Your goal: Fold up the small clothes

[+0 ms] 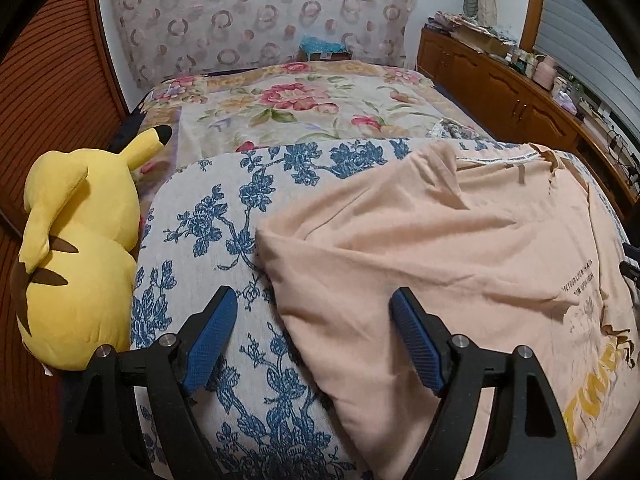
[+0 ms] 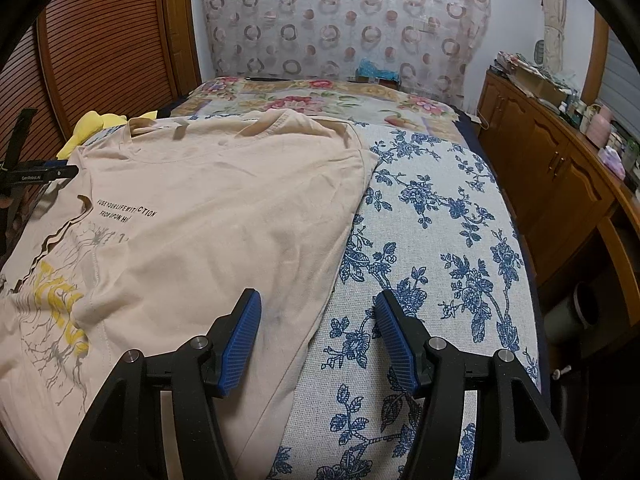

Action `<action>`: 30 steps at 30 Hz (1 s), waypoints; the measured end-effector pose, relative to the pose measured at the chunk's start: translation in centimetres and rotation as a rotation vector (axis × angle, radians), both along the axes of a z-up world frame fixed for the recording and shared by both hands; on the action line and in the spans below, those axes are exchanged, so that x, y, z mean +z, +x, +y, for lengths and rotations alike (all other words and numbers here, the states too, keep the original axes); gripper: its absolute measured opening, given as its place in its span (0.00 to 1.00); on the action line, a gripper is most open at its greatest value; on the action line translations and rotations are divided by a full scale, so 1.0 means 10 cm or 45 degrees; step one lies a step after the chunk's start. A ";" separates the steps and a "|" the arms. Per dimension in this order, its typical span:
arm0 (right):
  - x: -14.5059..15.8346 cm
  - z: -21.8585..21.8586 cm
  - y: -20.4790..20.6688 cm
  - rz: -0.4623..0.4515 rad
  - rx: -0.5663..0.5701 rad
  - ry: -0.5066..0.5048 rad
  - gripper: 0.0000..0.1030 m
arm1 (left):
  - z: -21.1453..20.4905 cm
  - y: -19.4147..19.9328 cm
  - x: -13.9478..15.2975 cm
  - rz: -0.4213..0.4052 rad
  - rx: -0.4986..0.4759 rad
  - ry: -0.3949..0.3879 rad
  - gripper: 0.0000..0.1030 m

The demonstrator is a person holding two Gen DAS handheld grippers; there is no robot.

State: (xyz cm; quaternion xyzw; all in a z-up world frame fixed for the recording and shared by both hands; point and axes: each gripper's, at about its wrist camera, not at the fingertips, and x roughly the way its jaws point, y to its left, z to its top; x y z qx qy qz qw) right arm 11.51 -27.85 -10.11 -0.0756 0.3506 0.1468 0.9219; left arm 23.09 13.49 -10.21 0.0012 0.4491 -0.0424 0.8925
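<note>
One yellow plush toy [image 1: 76, 248] lies at the left edge of the bed [image 1: 304, 100], touching the blue-flowered cover [image 1: 208, 216] and clear of the garment. One peach T-shirt [image 1: 420, 264] is on that cover, spread across its middle; no other garment is visible. In the right wrist view the T-shirt [image 2: 208, 208] lies with its neckline toward the far end of the bed and its hem toward the cameras, so its long axis runs along the bed; its printed side faces up, with black lettering and a yellow and grey graphic. Its left portion is folded over, forming a doubled edge that runs diagonally. The left gripper [image 1: 312, 300] hangs over this folded edge with its jaws wide apart, one blue pad over the bare cover and the other over the cloth, gripping nothing. The right gripper [image 2: 318, 300] stands over the T-shirt's right side edge with its jaws well apart, the left pad over cloth and the right over the cover, also holding nothing. A floral quilt [image 2: 320, 100] covers the far end of the bed. One wooden cabinet [image 2: 552, 168], cluttered with small items on top, runs along the right side, apart from the garment.
</note>
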 end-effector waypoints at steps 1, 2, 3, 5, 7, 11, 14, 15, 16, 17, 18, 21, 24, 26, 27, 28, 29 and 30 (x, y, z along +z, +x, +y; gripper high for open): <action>0.00 0.00 0.00 0.000 0.000 0.000 0.60 | 0.01 0.01 0.00 -0.001 0.000 -0.006 0.78; 0.00 0.00 0.00 0.000 0.000 0.000 0.60 | 0.01 0.03 0.01 -0.003 -0.003 -0.015 0.77; 0.00 0.00 0.00 0.000 0.000 0.000 0.60 | 0.01 0.05 0.01 -0.005 -0.003 -0.024 0.73; 0.00 0.00 0.00 0.000 0.001 -0.001 0.60 | 0.04 0.07 0.03 -0.009 0.012 -0.040 0.60; 0.00 0.00 0.00 0.000 0.001 0.000 0.60 | 0.09 0.10 0.05 -0.007 0.020 -0.094 0.44; 0.00 0.00 -0.01 -0.001 0.001 -0.002 0.60 | 0.08 0.10 0.06 0.009 0.004 -0.136 0.09; 0.01 -0.01 0.03 0.009 0.013 0.009 0.60 | 0.02 0.04 0.10 -0.015 -0.008 -0.114 0.07; 0.02 -0.01 0.08 0.023 0.021 0.011 0.60 | -0.01 0.02 0.12 -0.026 -0.015 -0.106 0.06; 0.04 0.00 0.15 0.040 0.026 0.005 0.60 | -0.03 -0.01 0.15 -0.041 -0.022 -0.103 0.06; 0.06 0.00 0.22 0.056 0.025 0.005 0.60 | -0.05 -0.04 0.18 -0.056 -0.029 -0.104 0.06; 0.07 -0.01 0.30 0.069 0.017 0.011 0.60 | -0.06 -0.06 0.21 -0.067 -0.033 -0.105 0.06; 0.11 -0.01 0.55 0.074 -0.007 0.003 0.61 | -0.11 -0.10 0.28 -0.098 -0.048 -0.097 0.06; 0.14 -0.01 0.76 0.082 -0.011 0.010 0.61 | -0.15 -0.11 0.34 -0.121 -0.064 -0.094 0.06; 0.14 0.03 0.85 0.084 0.002 -0.004 0.60 | -0.16 -0.10 0.37 -0.130 -0.063 -0.091 0.06; 0.14 0.05 0.89 0.086 0.008 -0.009 0.60 | -0.16 -0.09 0.38 -0.132 -0.061 -0.086 0.06; 0.14 0.08 0.93 0.088 0.012 -0.016 0.60 | -0.15 -0.08 0.38 -0.132 -0.056 -0.085 0.06; 0.14 0.12 0.96 0.090 0.020 -0.019 0.60 | -0.15 -0.07 0.38 -0.131 -0.052 -0.084 0.06; 0.14 0.13 0.99 0.090 0.029 -0.015 0.58 | -0.13 -0.05 0.37 -0.129 -0.047 -0.084 0.06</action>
